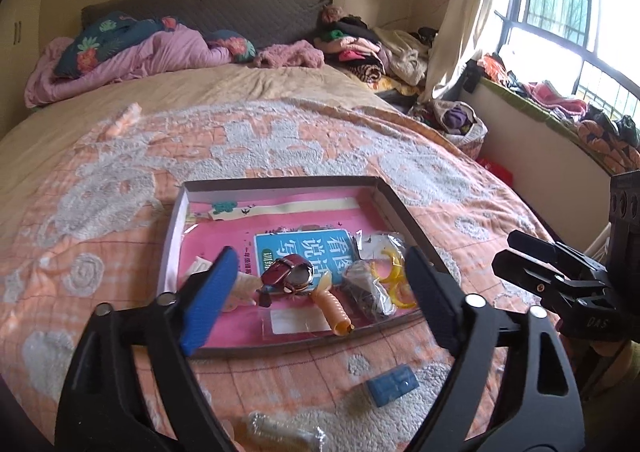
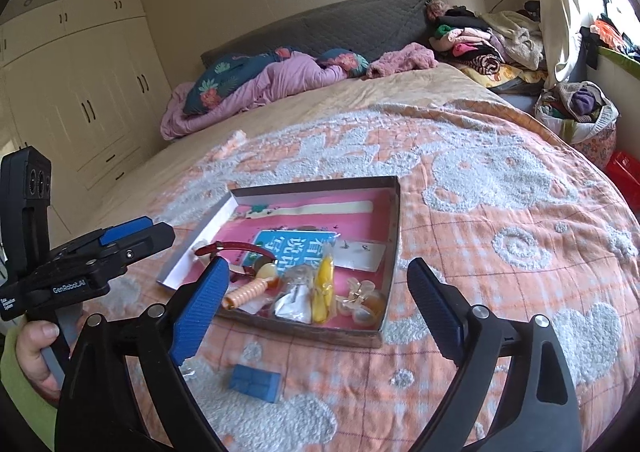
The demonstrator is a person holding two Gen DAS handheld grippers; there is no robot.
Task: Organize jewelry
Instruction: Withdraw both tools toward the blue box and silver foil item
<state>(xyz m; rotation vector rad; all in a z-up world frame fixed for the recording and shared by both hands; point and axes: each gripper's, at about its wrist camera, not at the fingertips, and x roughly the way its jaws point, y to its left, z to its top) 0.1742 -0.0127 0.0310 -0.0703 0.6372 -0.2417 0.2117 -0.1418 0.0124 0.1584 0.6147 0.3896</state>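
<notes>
My left fingers [image 1: 316, 292] stand spread wide with nothing between the pads; my right fingers [image 2: 318, 310] are spread just as wide and empty too. Both hover above the bed [image 2: 500, 212], touching nothing. Past the left tips lies the box [image 1: 280, 182], and in it the watch [image 1: 288, 272] sits at its middle, the orange comb [image 1: 334, 310] at 6 o'clock of the watch, the yellow rings [image 1: 394, 280] at 3 o'clock. A clear clip [image 2: 360, 298] rests in the near right corner. I judge I am between picks: most jewelry is already in the box. The blue case [image 2: 254, 382] lies outside, at 6 o'clock of the box, so the next move calls for dropping onto it.
</notes>
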